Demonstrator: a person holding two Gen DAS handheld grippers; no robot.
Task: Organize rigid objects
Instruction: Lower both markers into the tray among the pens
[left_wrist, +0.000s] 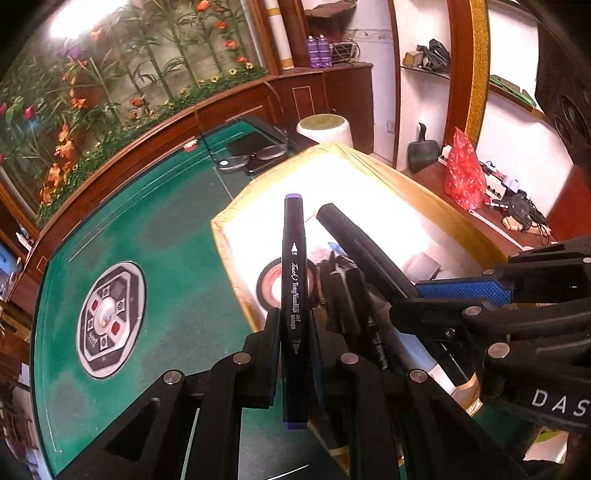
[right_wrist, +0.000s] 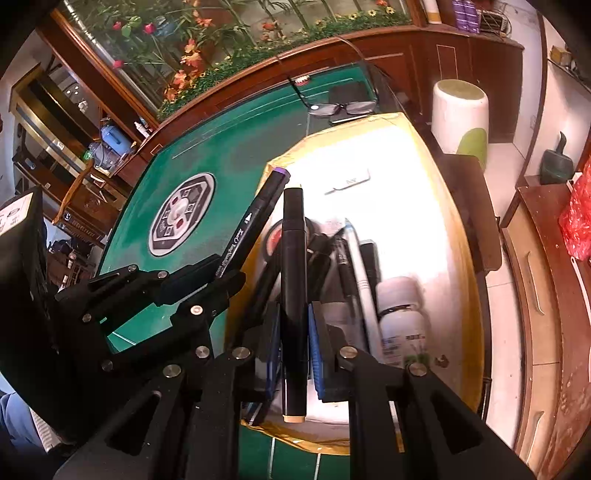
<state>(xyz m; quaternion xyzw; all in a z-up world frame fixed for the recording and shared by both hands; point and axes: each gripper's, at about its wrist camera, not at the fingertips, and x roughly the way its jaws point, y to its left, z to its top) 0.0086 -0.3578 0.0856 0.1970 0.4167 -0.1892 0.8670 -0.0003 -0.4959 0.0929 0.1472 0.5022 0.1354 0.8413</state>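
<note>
The left gripper (left_wrist: 293, 354) is clamped on a black marker with purple ends (left_wrist: 294, 295). The right gripper (right_wrist: 293, 347) pinches a black marker with cream ends (right_wrist: 293, 295). Both markers point away over a white tray with a gold rim (right_wrist: 469, 236). Pens (right_wrist: 345, 266) and a white bottle (right_wrist: 400, 317) lie in the tray. It sits on the green desk (left_wrist: 177, 258); glasses (left_wrist: 255, 158) lie at the far end.
</note>
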